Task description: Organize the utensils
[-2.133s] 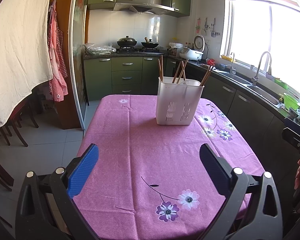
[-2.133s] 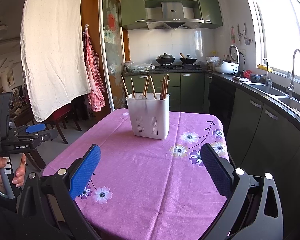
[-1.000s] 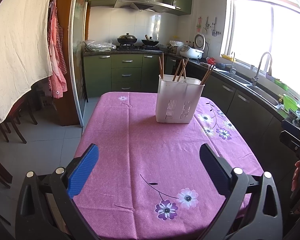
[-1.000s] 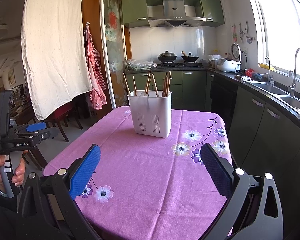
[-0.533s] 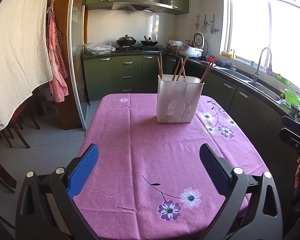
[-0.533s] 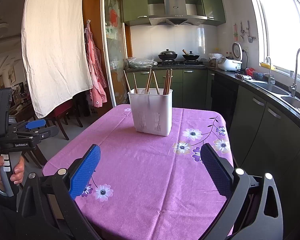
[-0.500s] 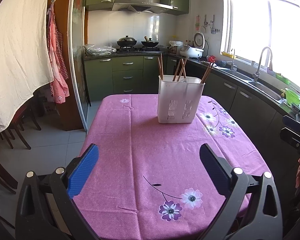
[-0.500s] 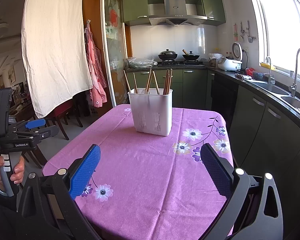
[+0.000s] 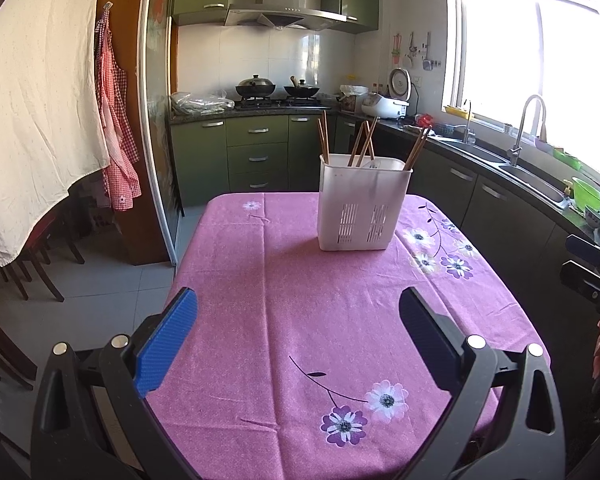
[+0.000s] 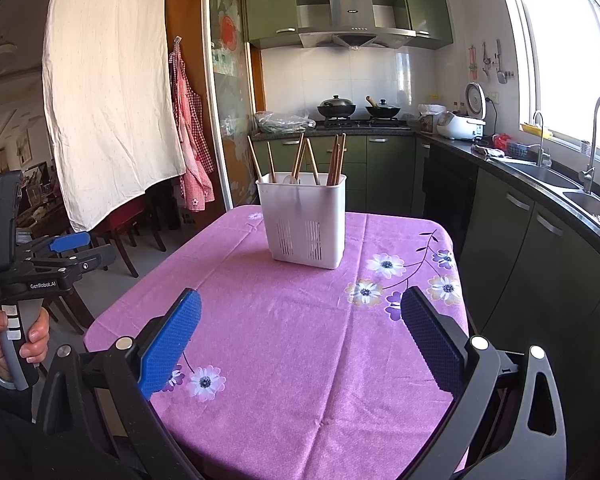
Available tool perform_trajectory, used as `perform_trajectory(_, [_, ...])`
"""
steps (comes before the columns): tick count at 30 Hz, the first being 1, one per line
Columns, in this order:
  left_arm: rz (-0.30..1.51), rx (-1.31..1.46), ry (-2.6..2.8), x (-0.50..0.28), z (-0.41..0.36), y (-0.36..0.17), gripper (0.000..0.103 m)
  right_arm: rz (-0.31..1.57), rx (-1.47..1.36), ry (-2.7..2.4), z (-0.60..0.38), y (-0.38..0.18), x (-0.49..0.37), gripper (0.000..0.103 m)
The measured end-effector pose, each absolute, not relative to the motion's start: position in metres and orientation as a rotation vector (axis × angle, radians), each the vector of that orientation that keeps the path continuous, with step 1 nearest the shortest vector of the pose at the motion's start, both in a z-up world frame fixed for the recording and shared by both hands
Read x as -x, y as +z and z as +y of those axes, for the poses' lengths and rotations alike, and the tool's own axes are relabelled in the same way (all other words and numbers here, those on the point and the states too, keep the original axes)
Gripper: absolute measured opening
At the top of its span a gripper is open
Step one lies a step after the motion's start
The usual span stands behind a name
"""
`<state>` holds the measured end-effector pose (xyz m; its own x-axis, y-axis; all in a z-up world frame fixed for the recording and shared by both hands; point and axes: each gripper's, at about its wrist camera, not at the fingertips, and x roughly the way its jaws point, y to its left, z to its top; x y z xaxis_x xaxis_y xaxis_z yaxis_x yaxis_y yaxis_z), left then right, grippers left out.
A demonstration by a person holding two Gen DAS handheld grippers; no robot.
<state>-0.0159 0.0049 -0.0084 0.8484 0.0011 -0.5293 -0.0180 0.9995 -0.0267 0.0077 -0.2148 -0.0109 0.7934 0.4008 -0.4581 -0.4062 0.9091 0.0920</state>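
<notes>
A white holder [image 9: 363,204] of chopsticks [image 9: 417,147] stands on a pink tablecloth [image 9: 300,300] at twelve o'clock, well beyond the left gripper [image 9: 298,326] and right gripper [image 10: 300,326], both empty, fingers apart.

Utensil holder [image 9: 362,208] stood on the worktop [image 9: 300,300] toward its far edge, right of centre. Chopsticks [image 10: 336,160] stood upright in it, leaning apart. Both tools hung over the near edge, well apart from the holder: left tool [image 9: 298,334], right tool [image 10: 300,334].
</notes>
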Motion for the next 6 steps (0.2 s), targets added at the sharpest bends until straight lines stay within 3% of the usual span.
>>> perform_trajectory(6, [0.582, 0.042, -0.005, 0.0109, 0.0066, -0.0148, 0.096, 0.499, 0.013, 0.436, -0.2147, -0.0153, -0.0107, 0.098])
